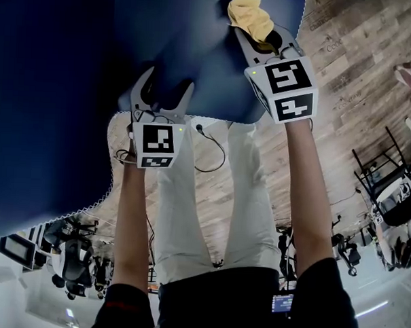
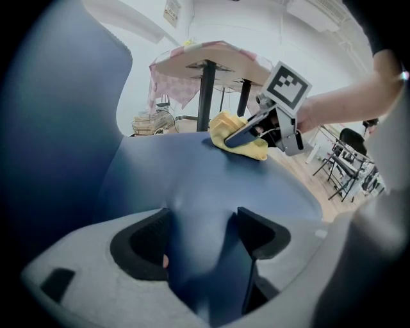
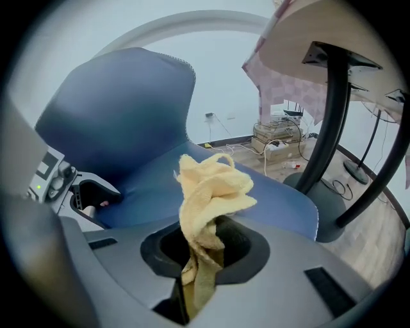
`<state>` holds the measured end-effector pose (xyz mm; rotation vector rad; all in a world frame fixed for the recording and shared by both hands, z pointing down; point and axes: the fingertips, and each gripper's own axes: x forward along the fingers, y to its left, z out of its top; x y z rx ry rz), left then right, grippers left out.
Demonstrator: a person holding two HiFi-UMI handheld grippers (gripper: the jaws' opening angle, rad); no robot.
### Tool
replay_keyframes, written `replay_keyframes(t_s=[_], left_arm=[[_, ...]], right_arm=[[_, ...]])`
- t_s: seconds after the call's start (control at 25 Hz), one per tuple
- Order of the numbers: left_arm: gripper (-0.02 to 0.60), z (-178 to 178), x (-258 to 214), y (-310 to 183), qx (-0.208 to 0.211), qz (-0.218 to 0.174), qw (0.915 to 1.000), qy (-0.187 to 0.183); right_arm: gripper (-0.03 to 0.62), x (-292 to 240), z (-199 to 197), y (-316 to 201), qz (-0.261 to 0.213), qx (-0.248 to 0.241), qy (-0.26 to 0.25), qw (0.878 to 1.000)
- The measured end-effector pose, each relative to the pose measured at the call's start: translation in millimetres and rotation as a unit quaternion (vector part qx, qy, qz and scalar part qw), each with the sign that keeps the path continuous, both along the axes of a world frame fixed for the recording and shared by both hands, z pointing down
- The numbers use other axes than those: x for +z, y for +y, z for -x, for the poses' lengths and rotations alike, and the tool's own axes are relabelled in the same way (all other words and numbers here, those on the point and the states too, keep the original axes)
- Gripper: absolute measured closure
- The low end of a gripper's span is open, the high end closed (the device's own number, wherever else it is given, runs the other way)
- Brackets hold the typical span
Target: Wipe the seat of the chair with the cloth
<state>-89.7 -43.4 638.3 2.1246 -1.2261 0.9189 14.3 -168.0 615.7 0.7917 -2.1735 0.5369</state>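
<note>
Nearest, the left claw (image 2: 198, 238) is clamped on the front edge of the chair seat (image 1: 187, 47), seemingly to steady it. If that pinch slides off the smooth blue cover, the chair could swing. Further in on the seat, the right claw (image 1: 260, 37) is shut on the yellow cloth (image 1: 249, 15), which rests there bunched. The hard tips might rub the seat, or the wad tug free. Beyond the seat stands a table (image 2: 211, 57).

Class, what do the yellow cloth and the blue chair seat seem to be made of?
The cloth looks like soft yellow terry or microfibre: nubbly surface, limp folds. The chair seat is probably matte fabric or faux leather: smooth blue, no shine, pale stitched edge.
</note>
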Motion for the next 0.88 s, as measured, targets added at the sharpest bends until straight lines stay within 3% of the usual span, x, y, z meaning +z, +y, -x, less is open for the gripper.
replay_keyframes(t_s=[0.64,0.88], left_arm=[[0.25,-2,3,3,0.001,-0.002,1.0,-0.001],[0.25,-6,4,3,0.001,-0.004,1.0,0.0]], right_arm=[[0.531,4,-67,10,-0.014,0.06,0.013,0.998],[0.531,5,-73,10,-0.01,0.07,0.013,0.997]])
